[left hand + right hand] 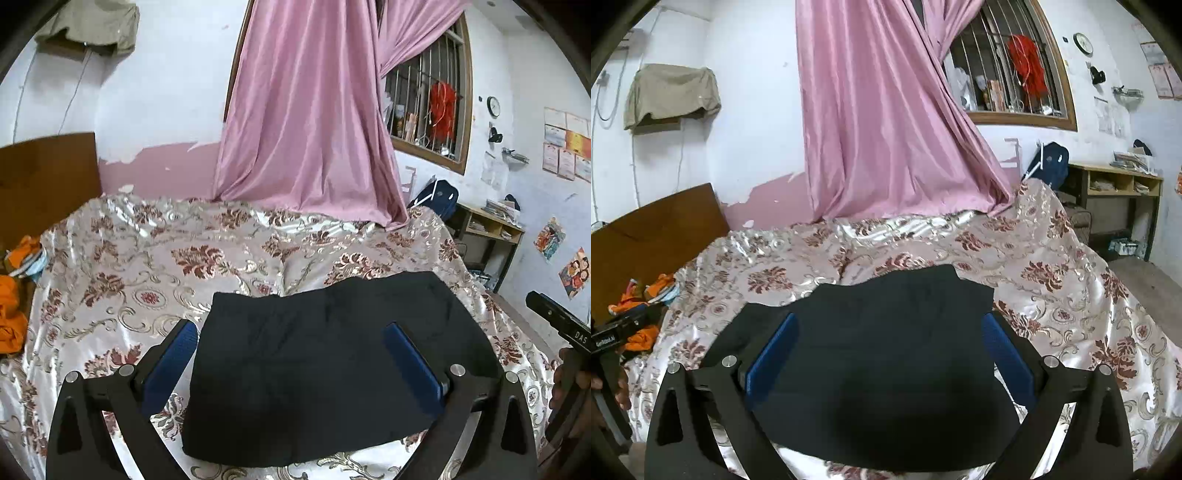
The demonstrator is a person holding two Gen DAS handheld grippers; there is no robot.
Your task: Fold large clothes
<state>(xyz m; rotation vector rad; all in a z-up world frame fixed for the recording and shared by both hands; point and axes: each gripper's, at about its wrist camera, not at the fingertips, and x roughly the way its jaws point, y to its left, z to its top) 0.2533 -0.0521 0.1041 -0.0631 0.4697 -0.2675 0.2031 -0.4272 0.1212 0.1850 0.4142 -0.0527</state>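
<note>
Jaws of both grippers stood wide apart and empty above a folded dark garment (325, 369) on the bed.

From left to right: orange clothes (13, 306) lay heaped at the bed's left edge, still unfolded; the left gripper (291, 354) and right gripper (890, 350) hung over the dark garment, gripping nothing. It lay as a compact rectangle near the front edge of the floral bedspread (147, 266), its fold apparently finished, with only tidying or the orange pile seemingly left.
</note>
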